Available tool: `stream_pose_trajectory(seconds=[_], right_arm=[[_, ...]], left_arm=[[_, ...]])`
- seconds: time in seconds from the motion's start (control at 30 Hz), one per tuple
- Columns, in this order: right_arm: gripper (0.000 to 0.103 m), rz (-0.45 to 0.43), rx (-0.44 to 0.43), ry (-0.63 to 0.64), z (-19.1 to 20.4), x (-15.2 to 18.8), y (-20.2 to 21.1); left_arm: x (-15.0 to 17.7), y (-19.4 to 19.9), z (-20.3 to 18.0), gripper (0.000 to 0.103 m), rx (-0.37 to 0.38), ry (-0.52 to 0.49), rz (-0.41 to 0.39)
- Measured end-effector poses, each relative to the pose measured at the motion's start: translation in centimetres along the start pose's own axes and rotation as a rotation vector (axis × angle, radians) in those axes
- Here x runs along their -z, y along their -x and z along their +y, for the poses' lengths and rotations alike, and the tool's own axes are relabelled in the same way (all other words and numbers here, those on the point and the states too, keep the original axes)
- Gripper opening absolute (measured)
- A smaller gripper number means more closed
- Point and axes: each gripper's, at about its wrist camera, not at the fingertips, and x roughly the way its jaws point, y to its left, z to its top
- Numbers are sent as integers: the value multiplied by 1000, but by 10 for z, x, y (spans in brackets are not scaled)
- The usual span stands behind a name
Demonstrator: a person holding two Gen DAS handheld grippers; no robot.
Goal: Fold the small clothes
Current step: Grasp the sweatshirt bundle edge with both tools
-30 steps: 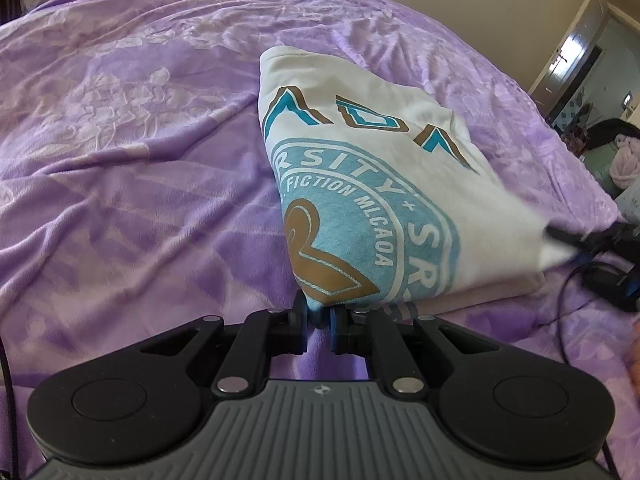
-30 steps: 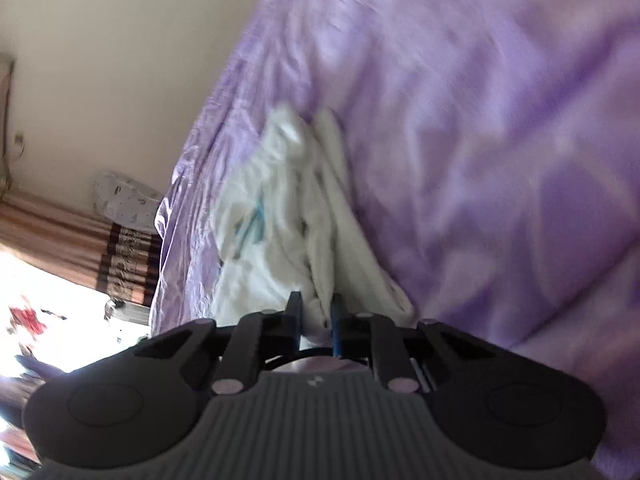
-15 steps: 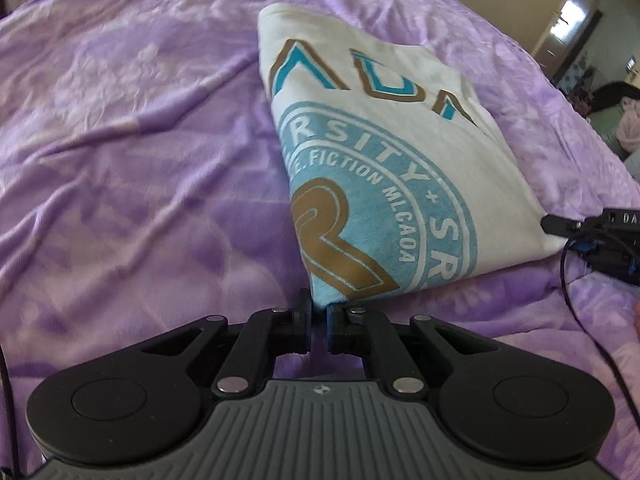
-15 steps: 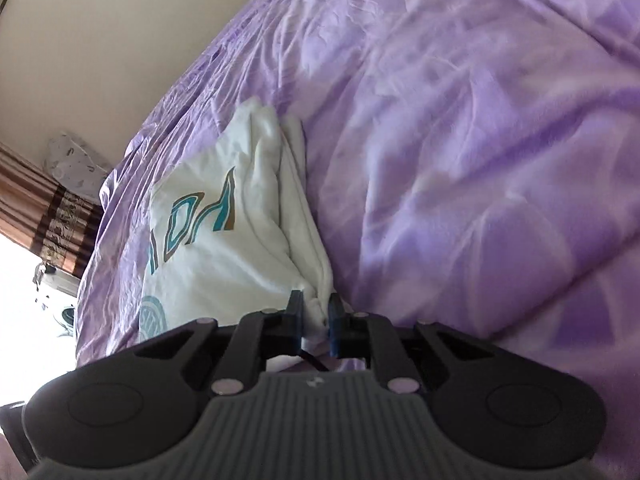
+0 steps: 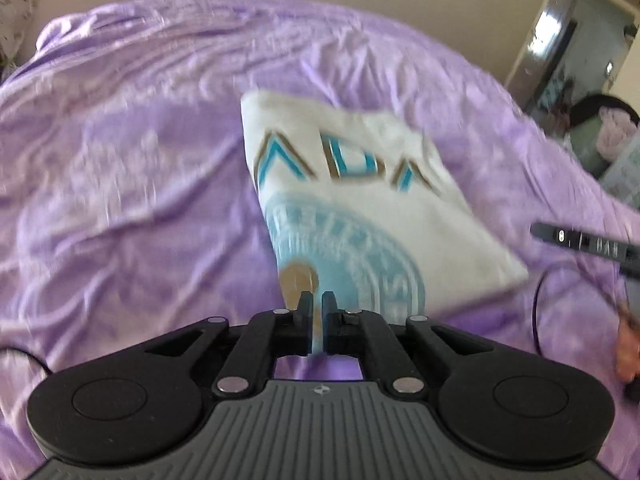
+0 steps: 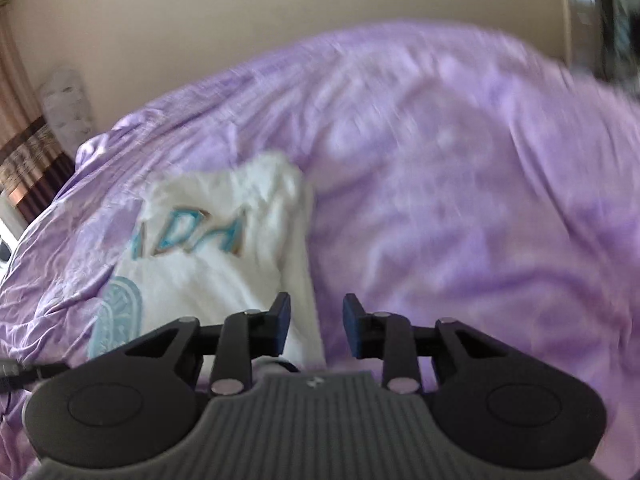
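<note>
A folded white T-shirt [image 5: 360, 200] with teal and gold print lies on the purple bedspread [image 5: 120, 200]. My left gripper [image 5: 316, 304] is shut on its near corner, and teal-printed cloth shows between the fingers. In the right wrist view the same T-shirt [image 6: 208, 272] lies to the left. My right gripper [image 6: 316, 314] is opening its jaws over the shirt's thick right edge. The cloth lies by the left finger [image 6: 282, 316], and the pads do not press on it. The right gripper's tip [image 5: 588, 242] shows beside the shirt's right corner.
The bedspread [image 6: 460, 200] stretches wide and wrinkled around the shirt. A beige wall stands behind the bed. A doorway [image 5: 568, 52] is at the far right, a brown curtain [image 6: 28, 160] at the left. A black cable [image 5: 538, 312] loops near the shirt's right corner.
The left gripper has risen while it keeps hold of the shirt corner. The right gripper has rolled level, lifted, and parted its jaws off the shirt's edge.
</note>
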Motion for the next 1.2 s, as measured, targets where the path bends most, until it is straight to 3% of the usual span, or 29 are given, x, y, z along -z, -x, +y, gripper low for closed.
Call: stream_pose_trajectory(seconds=[0.23, 0.33, 0.5, 0.63, 0.8, 0.87, 0.9, 1.0, 1.07, 1.2], right_arm=[[27, -77, -31, 197, 43, -10, -26], [27, -84, -7, 235, 52, -7, -46], [27, -5, 12, 184, 35, 3, -74], [35, 73, 25, 121, 21, 9, -93], [36, 72, 14, 88, 19, 6, -91], [42, 57, -4, 43, 14, -1, -86], [48, 49, -11, 24, 12, -5, -83], [70, 40, -67, -55, 3, -24, -84], [72, 48, -111, -116, -4, -37, -92], [73, 93, -172, -215, -16, -53, -122]], left_arm=[[-26, -43, 15, 4, 22, 163, -55], [-23, -62, 14, 4, 2, 150, -55], [-10, -75, 8, 7, -44, 77, -56], [-4, -82, 10, 7, -47, 84, -53], [-17, -67, 17, 9, -5, 109, -65], [-25, -64, 26, 33, 18, 147, -88], [-30, -64, 31, 38, 30, 169, -92], [-48, -72, 51, 42, 77, 253, -103], [-57, -85, 68, 57, 136, 322, -89], [-62, -117, 99, 59, 222, 469, -59]])
